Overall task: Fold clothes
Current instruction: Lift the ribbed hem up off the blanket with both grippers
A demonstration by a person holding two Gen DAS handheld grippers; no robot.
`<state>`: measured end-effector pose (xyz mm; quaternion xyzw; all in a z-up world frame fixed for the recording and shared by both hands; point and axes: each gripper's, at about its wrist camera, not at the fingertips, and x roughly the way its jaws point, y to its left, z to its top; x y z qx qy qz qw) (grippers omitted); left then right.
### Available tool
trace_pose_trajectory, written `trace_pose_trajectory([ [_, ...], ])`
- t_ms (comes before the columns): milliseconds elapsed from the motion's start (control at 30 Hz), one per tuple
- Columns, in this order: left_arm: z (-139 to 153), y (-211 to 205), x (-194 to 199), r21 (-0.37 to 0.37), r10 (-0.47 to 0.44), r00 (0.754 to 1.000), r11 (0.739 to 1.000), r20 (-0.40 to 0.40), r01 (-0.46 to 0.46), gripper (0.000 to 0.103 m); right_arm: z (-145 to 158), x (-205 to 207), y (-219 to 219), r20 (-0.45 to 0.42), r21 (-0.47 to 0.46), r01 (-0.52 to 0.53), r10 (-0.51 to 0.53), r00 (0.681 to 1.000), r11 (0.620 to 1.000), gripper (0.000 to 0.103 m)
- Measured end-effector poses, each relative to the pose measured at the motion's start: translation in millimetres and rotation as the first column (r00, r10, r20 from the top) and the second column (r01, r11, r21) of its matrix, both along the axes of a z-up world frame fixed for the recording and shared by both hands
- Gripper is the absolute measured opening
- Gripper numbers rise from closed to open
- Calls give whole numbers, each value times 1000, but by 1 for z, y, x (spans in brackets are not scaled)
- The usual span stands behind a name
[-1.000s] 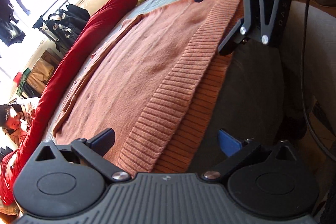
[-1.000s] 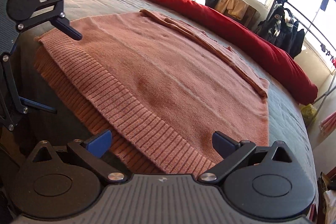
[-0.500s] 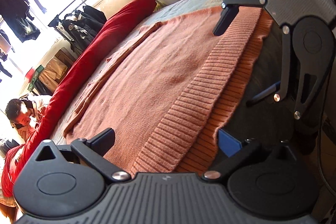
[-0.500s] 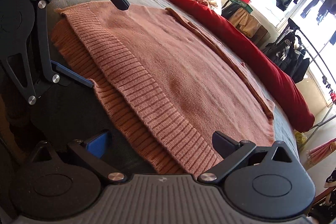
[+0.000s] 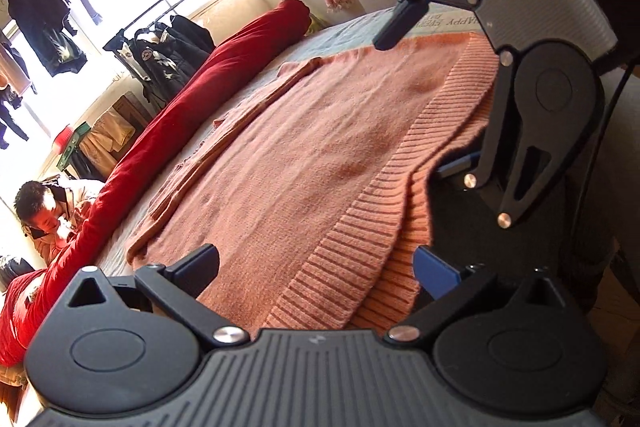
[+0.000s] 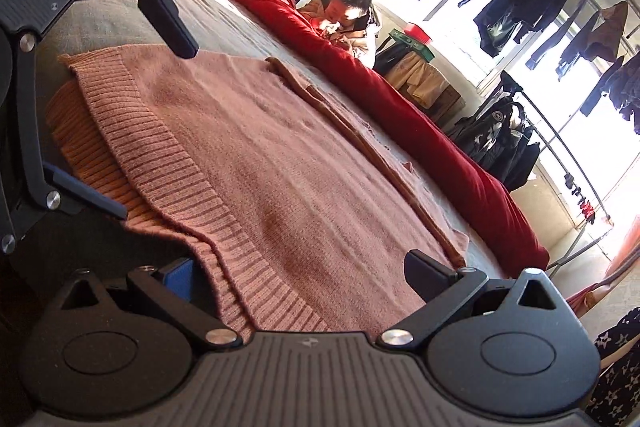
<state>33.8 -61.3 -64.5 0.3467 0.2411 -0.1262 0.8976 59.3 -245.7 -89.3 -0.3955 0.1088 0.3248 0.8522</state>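
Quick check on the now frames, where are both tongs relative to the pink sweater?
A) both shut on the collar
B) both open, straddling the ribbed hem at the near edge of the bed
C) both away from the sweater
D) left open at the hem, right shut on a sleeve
B: the left tongs and the right tongs both stand open, each with the ribbed hem of the sweater between its fingers.

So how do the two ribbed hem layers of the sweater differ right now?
The top hem layer is dusty pink; the bottom hem layer looks brighter orange. The top one lies further onto the bed, while the bottom one sticks out past it at the edge. Both are ribbed knit, and both lie between the open fingers of the left gripper and right gripper.
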Motion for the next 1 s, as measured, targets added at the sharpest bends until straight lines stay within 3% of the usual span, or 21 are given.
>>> trace_pose_trajectory([
  [367, -22, -21, 9, 103, -65, 997, 993, 40, 60, 102, 12, 8, -3, 2, 56, 24, -24, 1000, 998, 103],
  [600, -24, -14, 21, 170, 11, 989, 985, 147, -37, 102, 10, 5, -6, -6, 59, 14, -13, 1000, 998, 103],
  [867, -15, -7, 20, 149, 52, 988, 986, 145, -74, 102, -12, 4, 1, -29, 28, 6, -5, 1000, 1000, 103],
  [1000, -15, -6, 20, 148, 53, 989, 986, 135, -73, 102, -23, 5, 13, 35, 13, 24, -24, 999, 1000, 103],
])
